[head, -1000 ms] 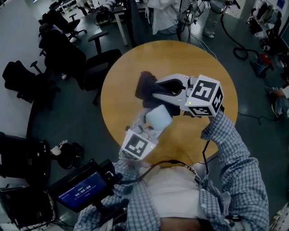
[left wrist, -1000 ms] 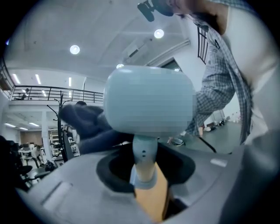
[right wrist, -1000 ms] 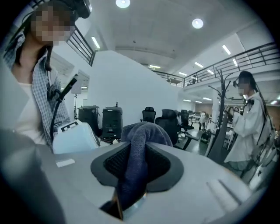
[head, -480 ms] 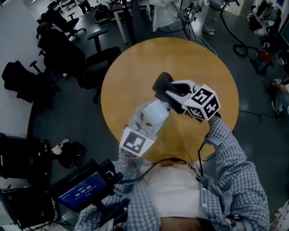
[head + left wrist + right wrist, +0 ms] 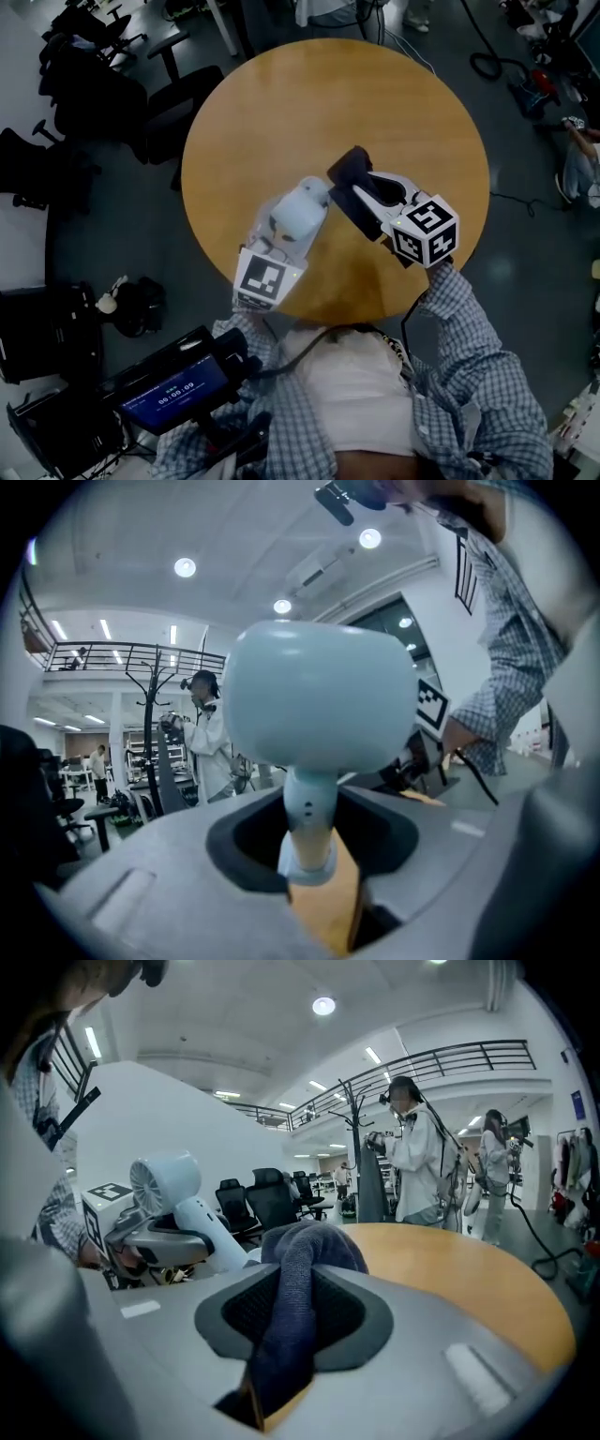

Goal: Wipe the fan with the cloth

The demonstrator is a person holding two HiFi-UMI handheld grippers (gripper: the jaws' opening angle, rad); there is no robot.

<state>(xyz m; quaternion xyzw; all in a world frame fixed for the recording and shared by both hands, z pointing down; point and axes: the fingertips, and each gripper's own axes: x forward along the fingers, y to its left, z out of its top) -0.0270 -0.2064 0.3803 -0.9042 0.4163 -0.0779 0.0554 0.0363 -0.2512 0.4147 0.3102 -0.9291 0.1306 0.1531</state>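
Note:
A small pale-blue hand fan (image 5: 300,212) sticks up from my left gripper (image 5: 283,238), which is shut on its handle over the near part of the round wooden table (image 5: 281,103). In the left gripper view the fan's round head (image 5: 319,705) fills the middle above the jaws of the left gripper (image 5: 314,860). My right gripper (image 5: 364,192) is shut on a dark blue cloth (image 5: 351,169), just right of the fan and a little apart from it. In the right gripper view the cloth (image 5: 291,1288) bunches between the jaws of the right gripper (image 5: 281,1335), with the fan (image 5: 167,1185) off to the left.
Black office chairs (image 5: 103,94) stand left of the table. A monitor on a rig (image 5: 173,394) sits at the lower left. Cables (image 5: 487,56) lie on the floor at the right. A person in white (image 5: 412,1157) and a coat stand (image 5: 361,1147) are beyond the table.
The right gripper has carried the cloth from over the fan's head to its right side and has come lower. The left gripper with the fan has sunk slightly.

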